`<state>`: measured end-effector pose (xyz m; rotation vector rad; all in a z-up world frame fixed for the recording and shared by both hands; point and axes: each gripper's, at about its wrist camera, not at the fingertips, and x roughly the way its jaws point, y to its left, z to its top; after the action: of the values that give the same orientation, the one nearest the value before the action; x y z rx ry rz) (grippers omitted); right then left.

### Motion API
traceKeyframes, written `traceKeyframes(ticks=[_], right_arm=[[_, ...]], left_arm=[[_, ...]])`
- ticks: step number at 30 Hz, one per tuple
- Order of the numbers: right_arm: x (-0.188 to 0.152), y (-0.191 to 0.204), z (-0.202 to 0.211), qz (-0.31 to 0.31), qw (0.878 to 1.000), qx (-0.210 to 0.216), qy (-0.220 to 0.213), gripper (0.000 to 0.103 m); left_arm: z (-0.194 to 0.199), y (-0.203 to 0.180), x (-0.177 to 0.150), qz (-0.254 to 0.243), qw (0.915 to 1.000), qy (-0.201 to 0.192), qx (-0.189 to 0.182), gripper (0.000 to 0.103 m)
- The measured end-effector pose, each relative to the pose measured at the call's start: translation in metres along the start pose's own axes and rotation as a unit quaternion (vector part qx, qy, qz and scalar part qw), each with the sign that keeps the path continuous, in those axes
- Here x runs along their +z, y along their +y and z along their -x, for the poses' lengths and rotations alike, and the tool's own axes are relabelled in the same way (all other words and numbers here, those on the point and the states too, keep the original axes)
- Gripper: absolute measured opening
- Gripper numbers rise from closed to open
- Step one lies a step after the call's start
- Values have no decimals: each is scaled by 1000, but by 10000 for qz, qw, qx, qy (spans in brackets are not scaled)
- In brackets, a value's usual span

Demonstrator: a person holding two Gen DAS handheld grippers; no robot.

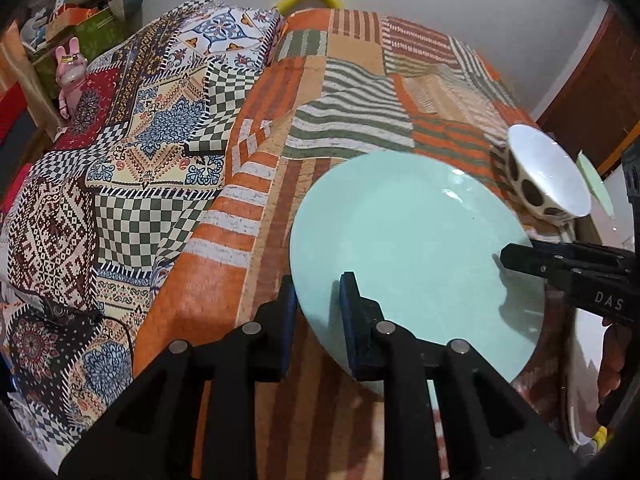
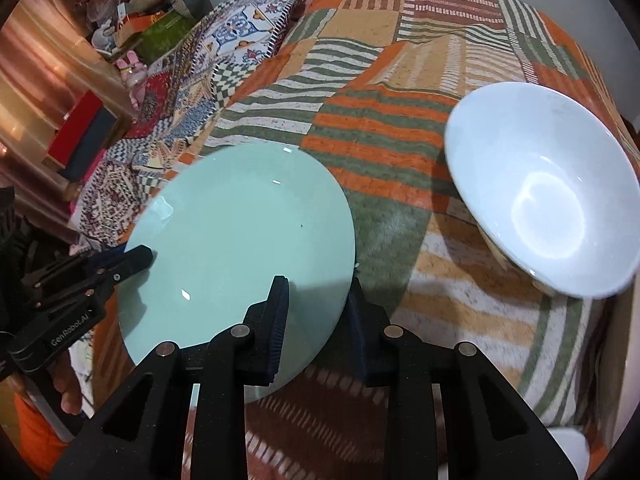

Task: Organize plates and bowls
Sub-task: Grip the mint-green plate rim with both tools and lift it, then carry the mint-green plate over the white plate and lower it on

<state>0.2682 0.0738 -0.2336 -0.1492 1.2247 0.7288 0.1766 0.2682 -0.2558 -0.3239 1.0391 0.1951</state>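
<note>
both grippers pinch one pale mint plate's rim: left gripper on its near edge, right gripper, marked "das", opposite. "genrobot.ai" labels the left. plate hangs tilted above a striped patchwork bedspread; a spotted white bowl sits beside, apart.

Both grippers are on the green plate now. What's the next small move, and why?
Probably carry the green plate level, a little toward the white bowl. The left gripper and right gripper each straddle opposite rim edges, and the plate appears tilted above the striped blanket, so move both together.
</note>
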Motion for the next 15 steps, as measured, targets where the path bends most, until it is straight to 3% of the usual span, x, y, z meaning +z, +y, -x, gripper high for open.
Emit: traceKeyframes(ticks=[15], right_arm=[[-44,-3,89,-83,9961,182,-863,26]], left_arm=[[88,-50,-22,-304,9978,-538,-241,21]])
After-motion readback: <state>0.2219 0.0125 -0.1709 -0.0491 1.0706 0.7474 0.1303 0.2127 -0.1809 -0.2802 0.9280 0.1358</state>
